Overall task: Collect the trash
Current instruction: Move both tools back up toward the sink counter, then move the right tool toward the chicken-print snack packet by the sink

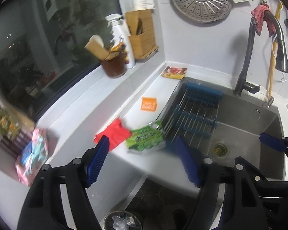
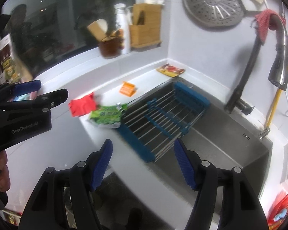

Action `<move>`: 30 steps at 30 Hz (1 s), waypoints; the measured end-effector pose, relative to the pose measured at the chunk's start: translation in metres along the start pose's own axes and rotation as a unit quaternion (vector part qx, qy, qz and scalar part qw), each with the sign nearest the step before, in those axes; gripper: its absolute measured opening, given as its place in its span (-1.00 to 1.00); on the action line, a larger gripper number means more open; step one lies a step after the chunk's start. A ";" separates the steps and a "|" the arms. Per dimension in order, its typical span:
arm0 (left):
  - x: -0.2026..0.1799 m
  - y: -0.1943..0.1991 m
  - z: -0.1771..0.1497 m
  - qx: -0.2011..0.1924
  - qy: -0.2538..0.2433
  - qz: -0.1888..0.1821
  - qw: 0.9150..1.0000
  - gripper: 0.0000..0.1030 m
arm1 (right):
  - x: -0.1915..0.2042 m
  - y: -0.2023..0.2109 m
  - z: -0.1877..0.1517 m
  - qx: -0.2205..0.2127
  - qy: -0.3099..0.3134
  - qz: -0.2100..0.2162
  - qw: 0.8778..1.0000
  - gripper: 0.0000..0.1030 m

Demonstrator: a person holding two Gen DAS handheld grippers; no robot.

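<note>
White kitchen table (image 1: 105, 164) beside the sink (image 1: 239, 130) carries uncollected trash, a green wrapper (image 1: 146, 138), red wrapper (image 1: 113, 134), orange packet (image 1: 149, 104) and corner packet (image 1: 174, 71), while left gripper (image 1: 142, 161) and right gripper (image 2: 144, 163) hover wide open, empty.

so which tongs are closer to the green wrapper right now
Left. The left tongs hover open just in front of the green wrapper; the right tongs sit open farther right, over the sink rack.

Only "GenRobot.AI" is legible, printed on the left tool (image 2: 34, 88) body.
</note>
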State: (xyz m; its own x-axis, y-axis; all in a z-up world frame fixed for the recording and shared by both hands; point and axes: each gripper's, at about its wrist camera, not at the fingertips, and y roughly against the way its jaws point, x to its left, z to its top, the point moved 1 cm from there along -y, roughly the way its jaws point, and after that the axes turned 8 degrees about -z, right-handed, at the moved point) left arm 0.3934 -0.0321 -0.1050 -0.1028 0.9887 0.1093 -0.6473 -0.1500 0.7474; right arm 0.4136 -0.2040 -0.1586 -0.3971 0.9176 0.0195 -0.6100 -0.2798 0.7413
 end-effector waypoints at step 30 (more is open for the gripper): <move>-0.058 -0.121 0.116 0.020 -0.018 0.020 0.999 0.83 | -0.103 -0.164 0.130 -0.018 -0.013 -0.024 0.999 0.38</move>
State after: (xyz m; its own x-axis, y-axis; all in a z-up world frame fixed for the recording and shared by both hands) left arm 0.5653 -0.0702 -0.1255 -0.1007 0.9814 0.1634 -0.6125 -0.1906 0.7671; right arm 0.6438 -0.2157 -0.1952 -0.3488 0.9372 0.0031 -0.6517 -0.2449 0.7179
